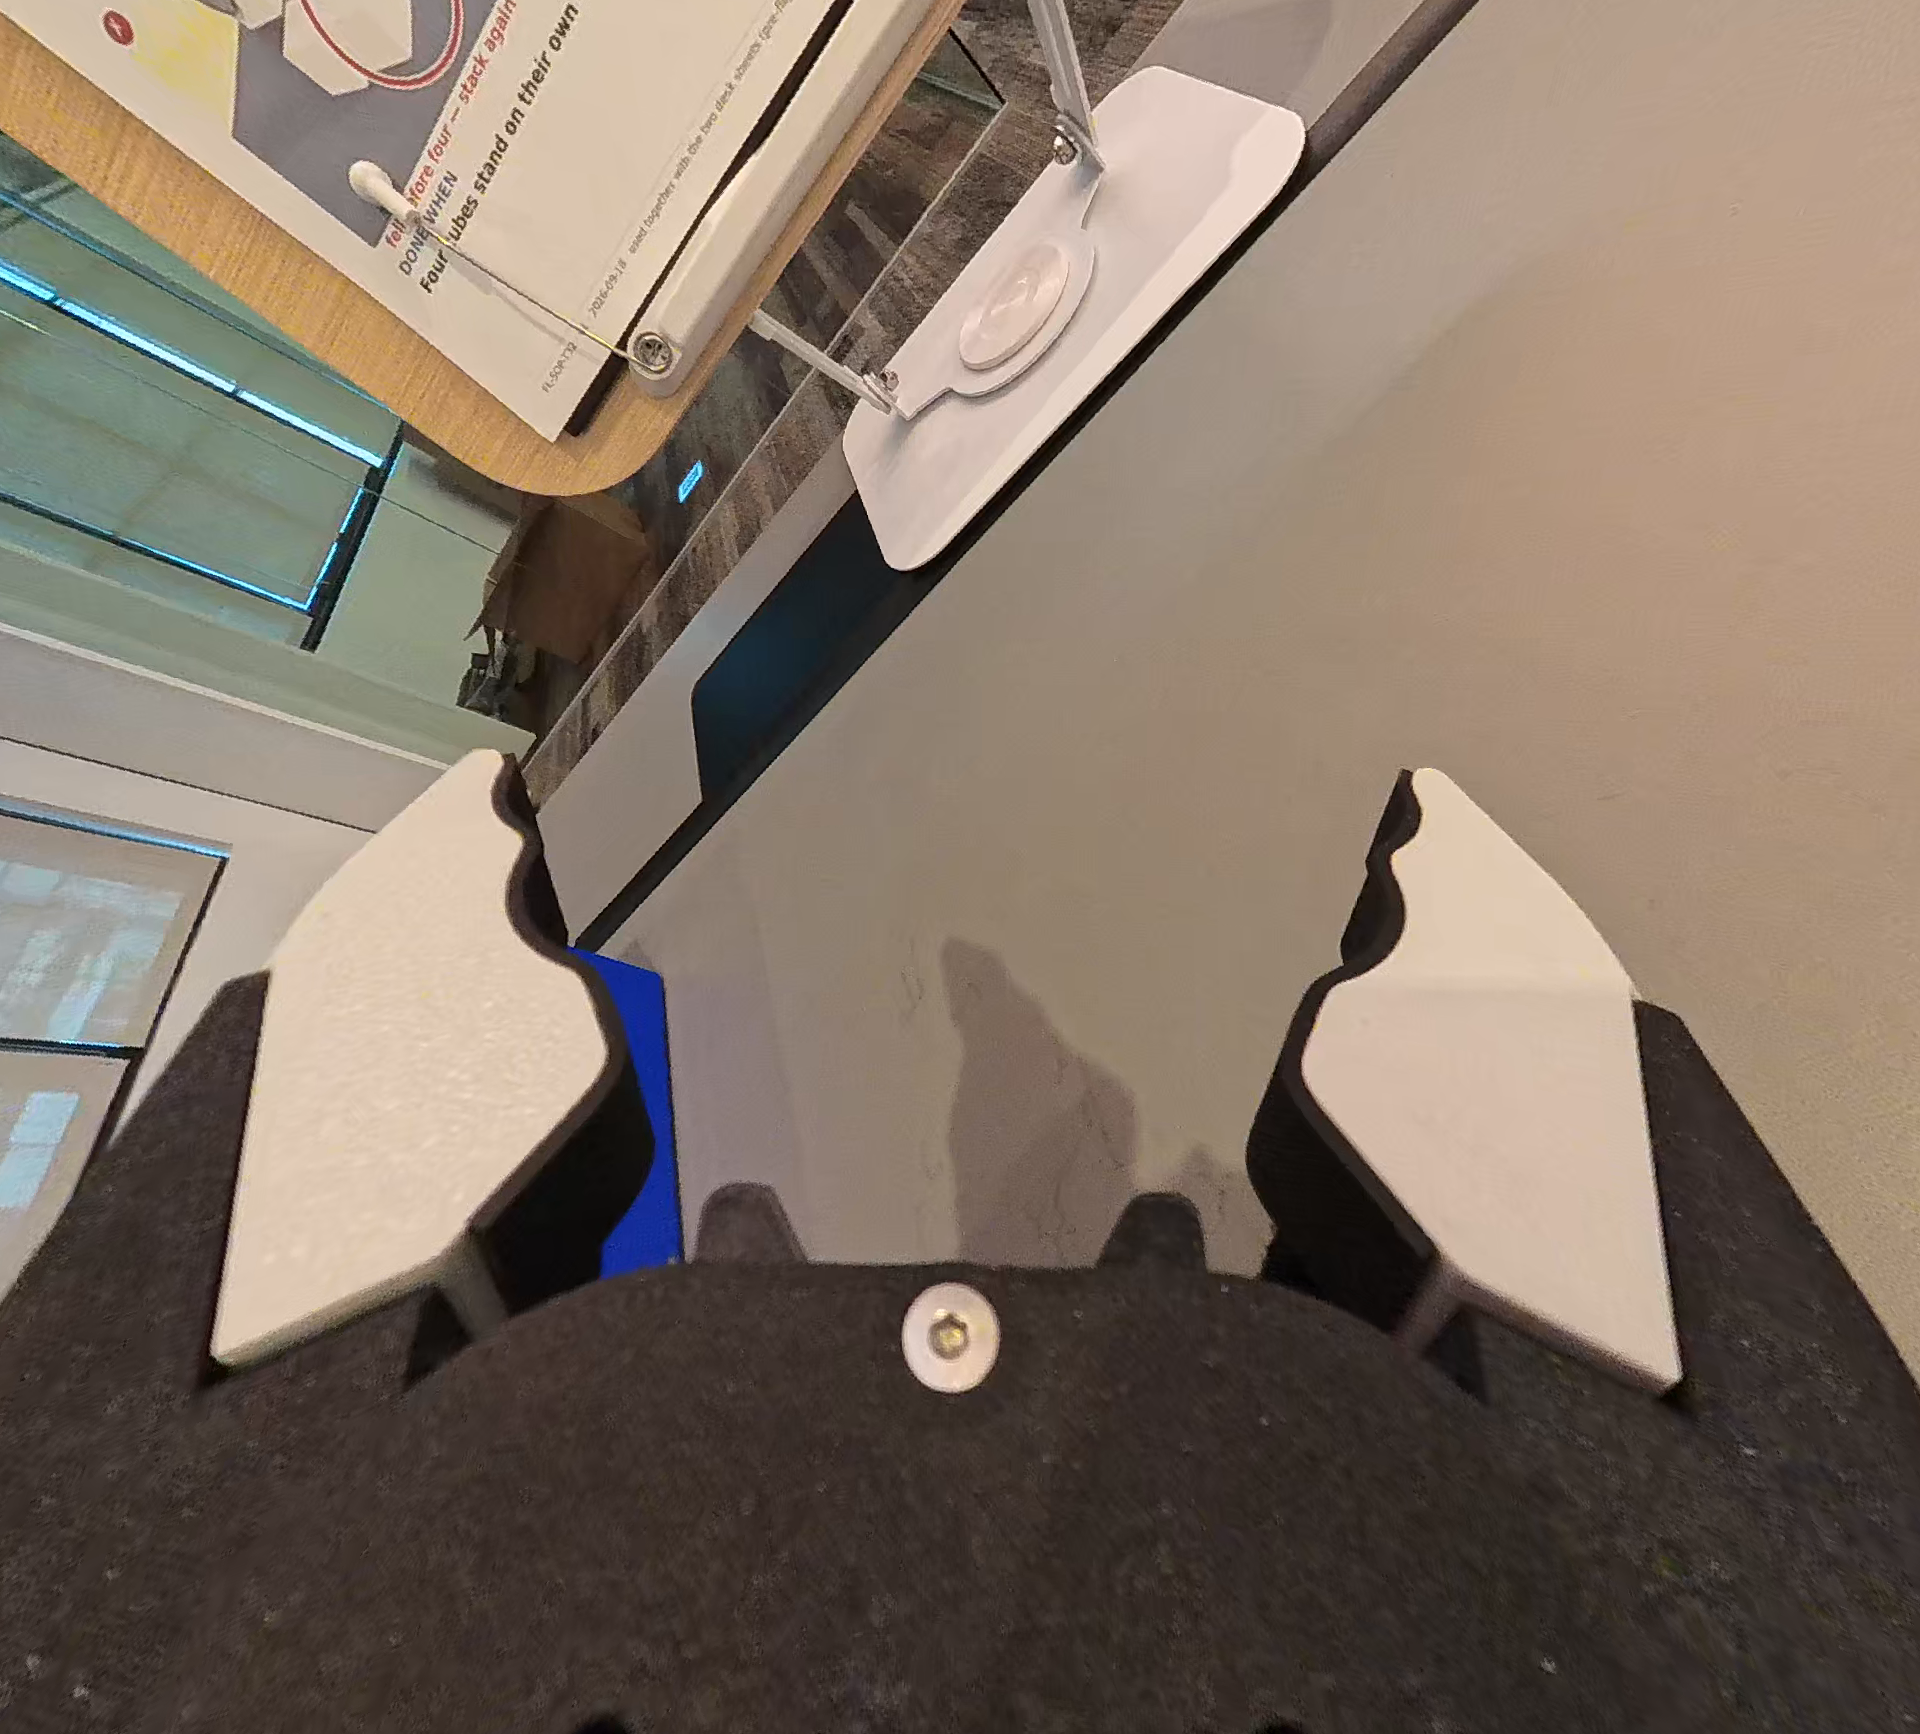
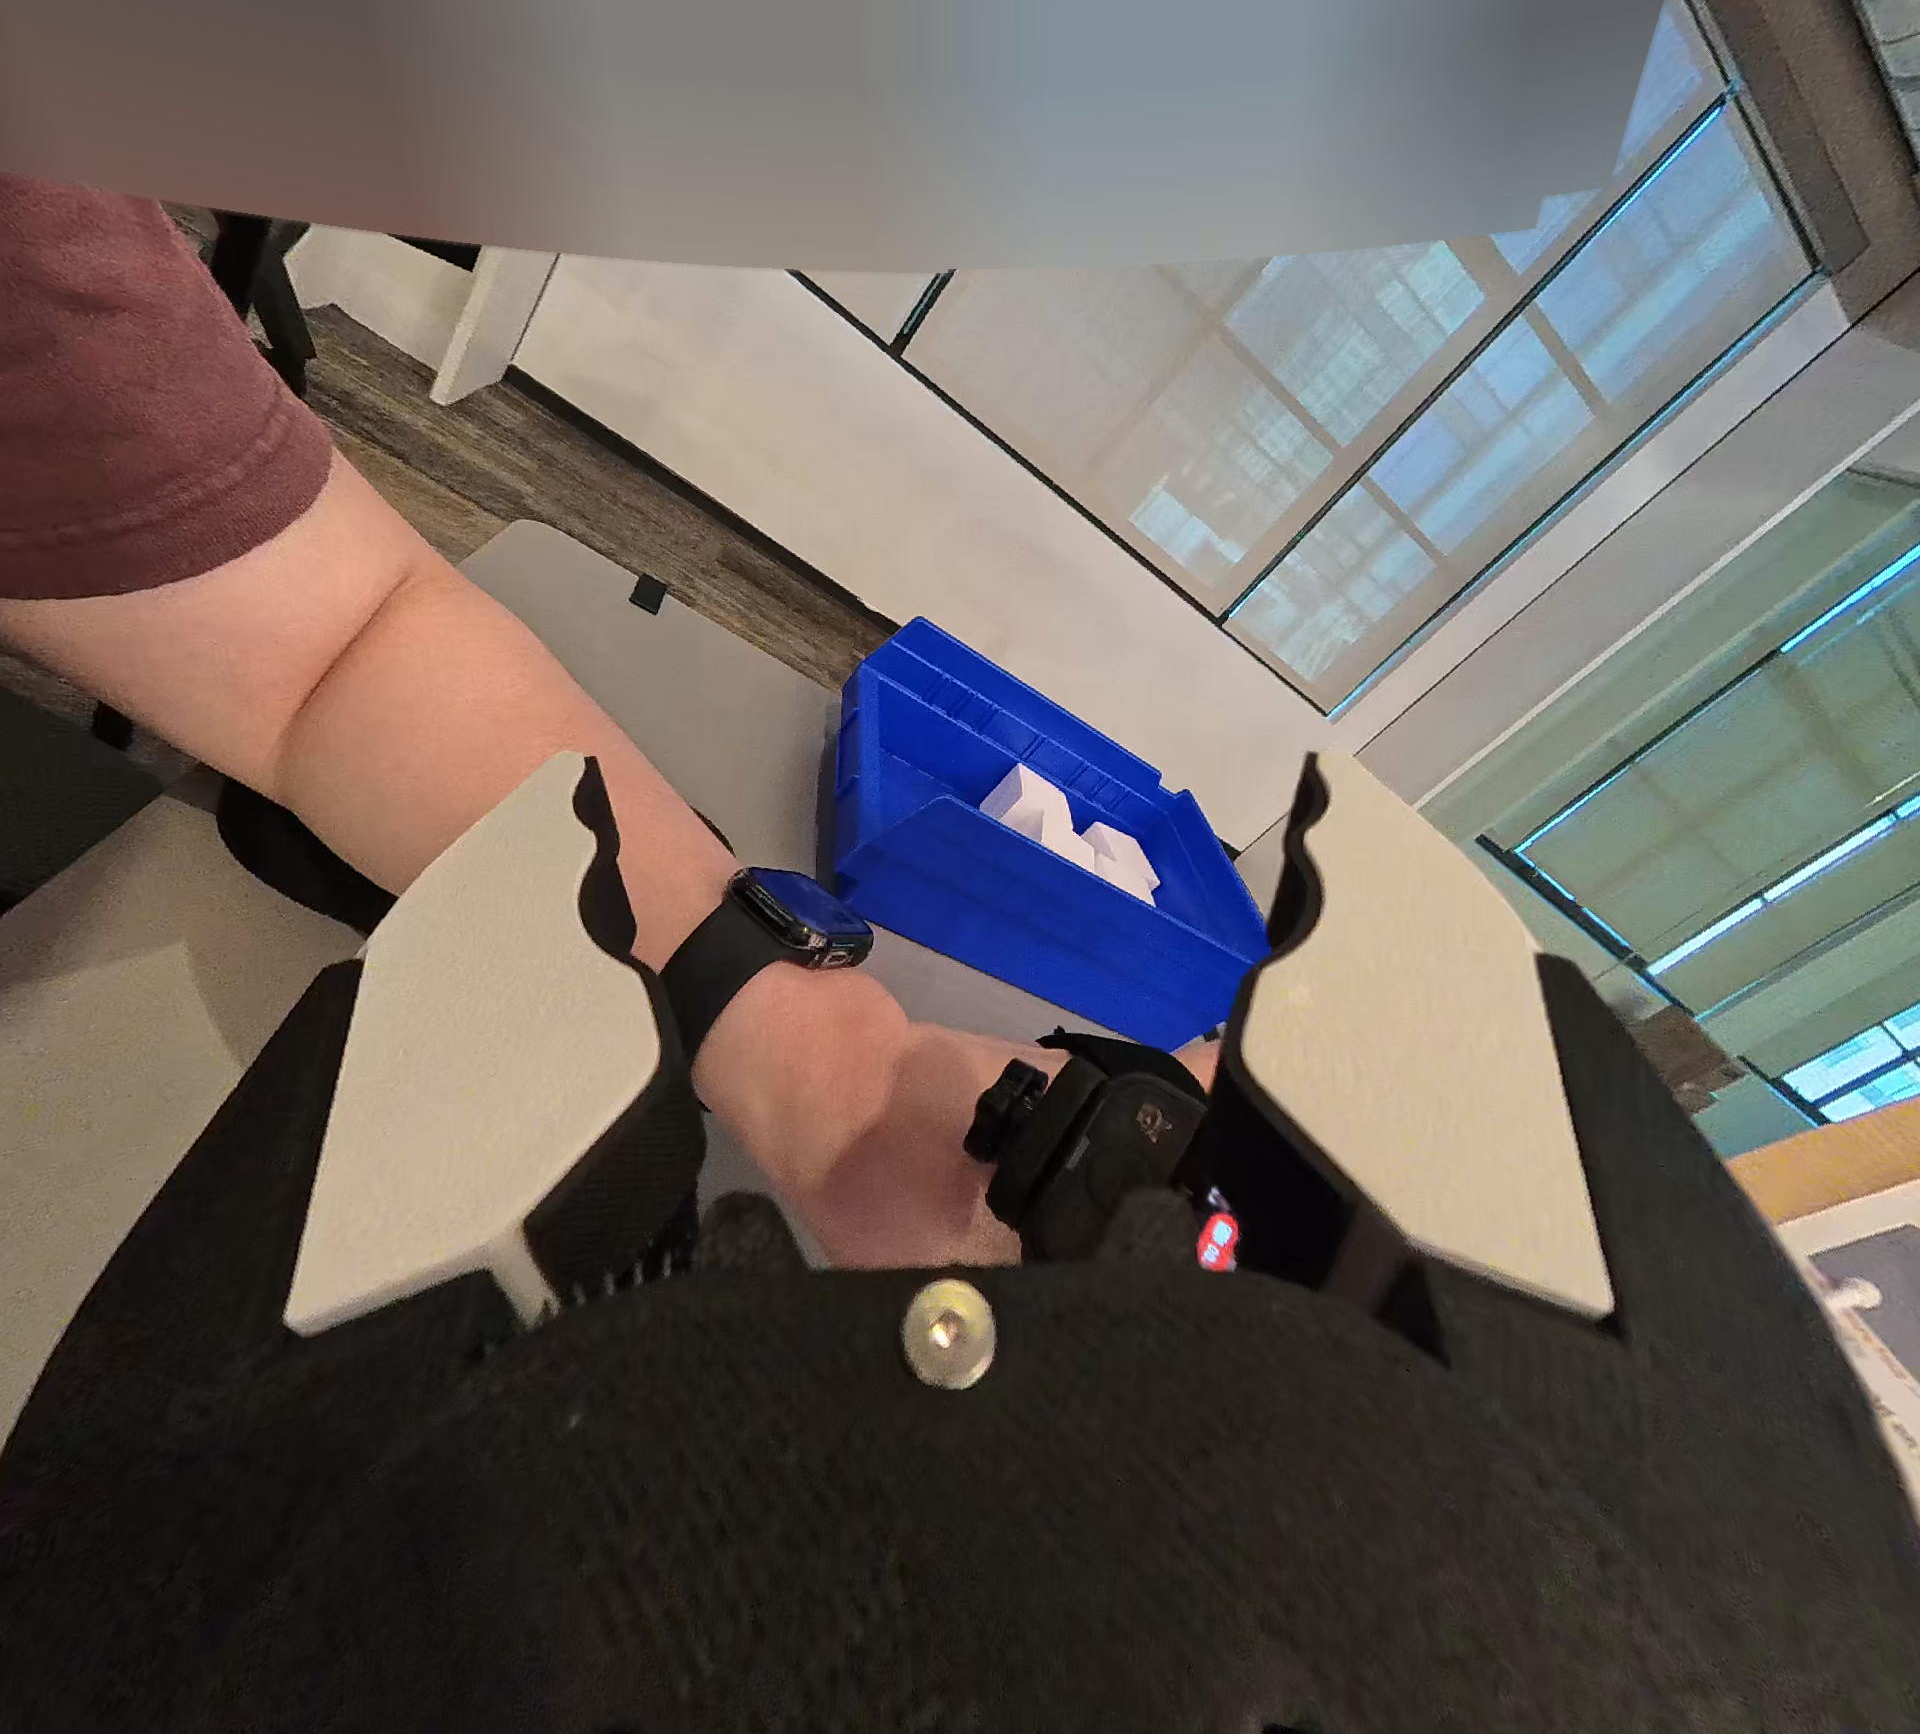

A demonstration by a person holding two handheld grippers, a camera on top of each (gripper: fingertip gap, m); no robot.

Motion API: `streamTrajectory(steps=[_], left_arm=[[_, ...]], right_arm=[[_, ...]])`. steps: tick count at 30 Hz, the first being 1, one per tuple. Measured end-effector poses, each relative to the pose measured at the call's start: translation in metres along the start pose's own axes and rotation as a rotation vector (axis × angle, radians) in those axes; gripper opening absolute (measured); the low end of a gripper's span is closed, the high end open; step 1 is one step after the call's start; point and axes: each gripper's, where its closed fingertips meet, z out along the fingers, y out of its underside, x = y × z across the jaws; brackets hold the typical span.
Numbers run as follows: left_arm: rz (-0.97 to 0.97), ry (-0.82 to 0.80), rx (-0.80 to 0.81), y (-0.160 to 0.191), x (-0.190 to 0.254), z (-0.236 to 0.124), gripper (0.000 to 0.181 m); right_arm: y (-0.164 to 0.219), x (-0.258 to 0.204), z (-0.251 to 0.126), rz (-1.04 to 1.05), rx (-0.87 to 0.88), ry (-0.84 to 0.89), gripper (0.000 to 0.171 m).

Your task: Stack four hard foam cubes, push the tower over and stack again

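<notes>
pale table (image 2: 665, 666), white cubes (image 2: 1070, 827) binned

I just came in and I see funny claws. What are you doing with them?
A person holds a claw-like gripper in each hand. Both the left gripper and the right gripper are open and hold nothing. White foam cubes sit in a blue bin on the grey table. No cubes are stacked yet, so the tower has not begun. An instruction sheet stands on a stand nearby.
</notes>
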Motion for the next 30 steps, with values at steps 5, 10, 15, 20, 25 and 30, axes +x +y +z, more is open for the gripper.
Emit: streamTrajectory(steps=[5,10,15,20,25,30], left_arm=[[-0.003,0.006,-0.002,0.001,0.0,0.001,0.146],[-0.041,0.026,0.007,0.0,-0.003,0.002,0.145],[-0.131,0.07,0.05,-0.006,-0.009,-0.001,0.143],[-0.259,0.101,0.202,-0.031,-0.032,-0.022,0.139],[-0.429,0.179,0.572,-0.086,-0.063,-0.085,0.136],[-0.479,0.364,1.052,-0.141,-0.047,-0.195,0.141]], right_arm=[[-0.002,-0.001,-0.001,0.003,0.005,-0.009,0.122],[-0.029,0.009,-0.013,-0.012,0.06,0.019,0.121],[-0.041,0.047,-0.039,-0.01,0.069,0.123,0.121],[-0.012,0.134,-0.099,0.106,0.012,0.368,0.12],[0.087,0.211,-0.184,0.312,-0.219,0.693,0.115],[0.202,0.2,-0.205,0.226,-0.848,0.771,0.118]])
